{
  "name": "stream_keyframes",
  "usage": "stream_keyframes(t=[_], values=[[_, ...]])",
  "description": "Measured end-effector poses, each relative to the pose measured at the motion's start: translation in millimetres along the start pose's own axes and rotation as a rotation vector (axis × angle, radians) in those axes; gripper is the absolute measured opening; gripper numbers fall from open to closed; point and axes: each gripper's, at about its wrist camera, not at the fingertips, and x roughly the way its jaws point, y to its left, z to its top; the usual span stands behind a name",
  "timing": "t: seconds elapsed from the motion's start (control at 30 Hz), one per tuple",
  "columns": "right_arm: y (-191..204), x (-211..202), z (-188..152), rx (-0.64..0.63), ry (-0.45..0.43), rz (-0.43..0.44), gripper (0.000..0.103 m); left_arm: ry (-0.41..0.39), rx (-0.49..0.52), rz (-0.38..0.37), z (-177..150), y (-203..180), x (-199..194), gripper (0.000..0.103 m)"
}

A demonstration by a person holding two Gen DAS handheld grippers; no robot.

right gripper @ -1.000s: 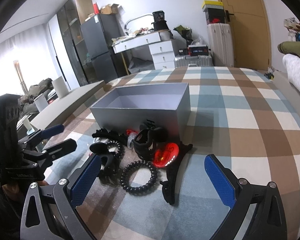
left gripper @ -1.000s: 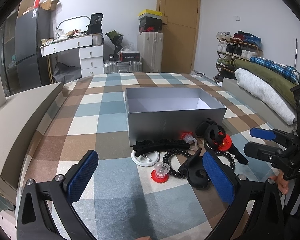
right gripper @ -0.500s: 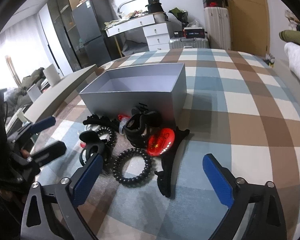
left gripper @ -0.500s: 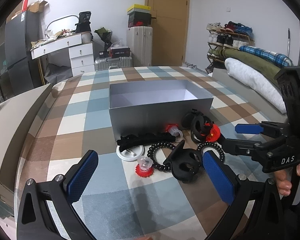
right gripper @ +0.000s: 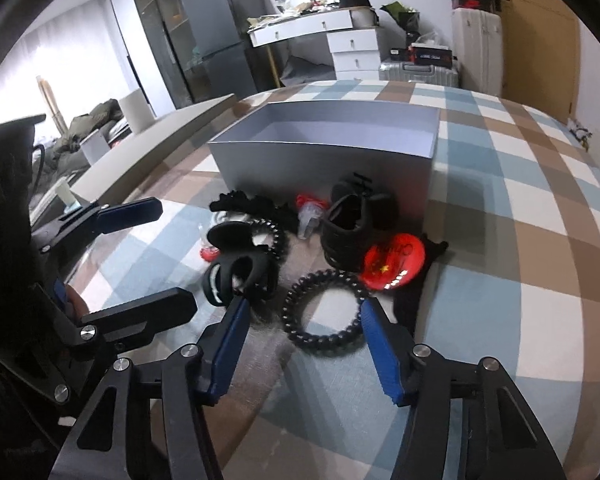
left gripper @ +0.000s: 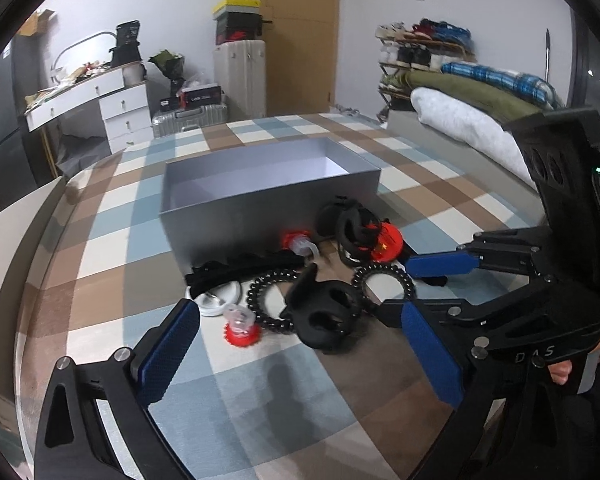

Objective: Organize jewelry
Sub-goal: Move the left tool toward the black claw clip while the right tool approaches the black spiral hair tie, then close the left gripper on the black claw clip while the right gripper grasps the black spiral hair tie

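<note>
While the grey box (right gripper: 328,160) stands empty on the checked bed (right gripper: 520,240), every piece lies loose before it. Right tool (right gripper: 300,320): closing around black coil hair tie (right gripper: 324,308), not yet gripped. Left tool (left gripper: 300,348): wide open, empty.

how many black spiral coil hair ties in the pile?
2. One black spiral coil hair tie lies between the right gripper fingers as its jaws close; the other lies behind the black claw clip. More may be hidden.

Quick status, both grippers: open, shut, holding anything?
Left gripper: open, empty.
Right gripper: jaws closing around the black spiral hair tie, not yet gripping.
</note>
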Motion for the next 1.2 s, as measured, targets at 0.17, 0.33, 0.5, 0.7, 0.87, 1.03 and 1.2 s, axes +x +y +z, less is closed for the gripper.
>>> stream_keyframes(t=[0.17, 0.33, 0.5, 0.7, 0.87, 1.03, 1.2], values=[[-7.0, 3.0, -0.2, 0.006, 0.022, -0.017, 0.056, 0.045, -0.002, -0.004, 1.5, 1.1, 9.2, 0.085], [-3.8, 8.3, 2.0, -0.031, 0.036, -0.036, 0.055, 0.079, -0.033, -0.027, 1.6, 5.2, 16.3, 0.062], [-4.3, 8.2, 1.9, -0.039, 0.037, -0.035, 0.055, 0.077, -0.026, -0.02, 1.5, 2.4, 15.6, 0.061], [-4.5, 6.9, -0.2, -0.041, 0.035, -0.032, 0.055, 0.073, -0.019, -0.045, 2.2, -0.4, 16.5, 0.047], [-3.2, 6.9, -0.8, -0.053, 0.035, -0.04, 0.055, 0.068, -0.003, -0.062, 2.4, -4.8, 15.4, 0.034], [-3.1, 6.6, -1.2, -0.051, 0.032, -0.037, 0.055, 0.062, -0.021, -0.069, 3.0, -1.5, 14.1, 0.031], [-4.0, 5.9, -1.0, -0.042, 0.032, -0.031, 0.055, 0.047, -0.053, -0.097, 3.6, 5.8, 9.7, 0.021]])
